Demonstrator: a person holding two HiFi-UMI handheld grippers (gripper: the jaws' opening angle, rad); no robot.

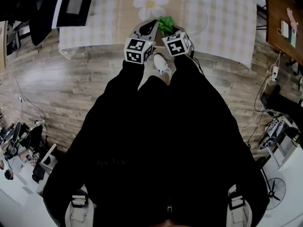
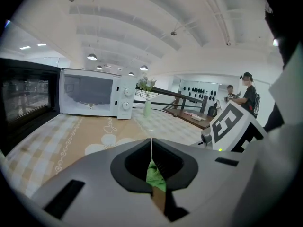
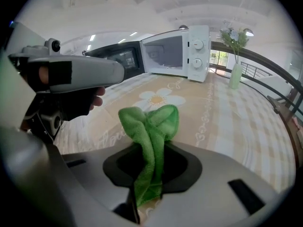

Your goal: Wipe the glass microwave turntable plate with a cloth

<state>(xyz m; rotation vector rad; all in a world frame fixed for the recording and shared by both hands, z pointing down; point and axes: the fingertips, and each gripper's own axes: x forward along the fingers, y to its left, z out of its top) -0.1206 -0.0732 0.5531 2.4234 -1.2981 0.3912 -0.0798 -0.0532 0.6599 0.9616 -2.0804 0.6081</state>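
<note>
My right gripper [image 3: 151, 148] is shut on a green cloth [image 3: 152, 124], which bunches up above its jaws over the near part of the table. In the head view the green cloth [image 1: 165, 23] shows just past the right gripper [image 1: 166, 31]. Close on its left is my left gripper [image 1: 152, 26]. The left gripper [image 2: 151, 142] has its jaws shut tip to tip with nothing in them, and a sliver of green shows through the gap behind the tips. A white microwave [image 3: 177, 53] stands at the far end with its dark door [image 3: 113, 58] swung open. I cannot make out the glass plate.
The table [image 1: 222, 18] wears a checked cloth with a daisy print [image 1: 150, 1]. A vase of flowers [image 3: 235, 70] stands right of the microwave. People stand far off by a long bench [image 2: 189, 115]. Cables and gear lie on the wooden floor [image 1: 57, 93].
</note>
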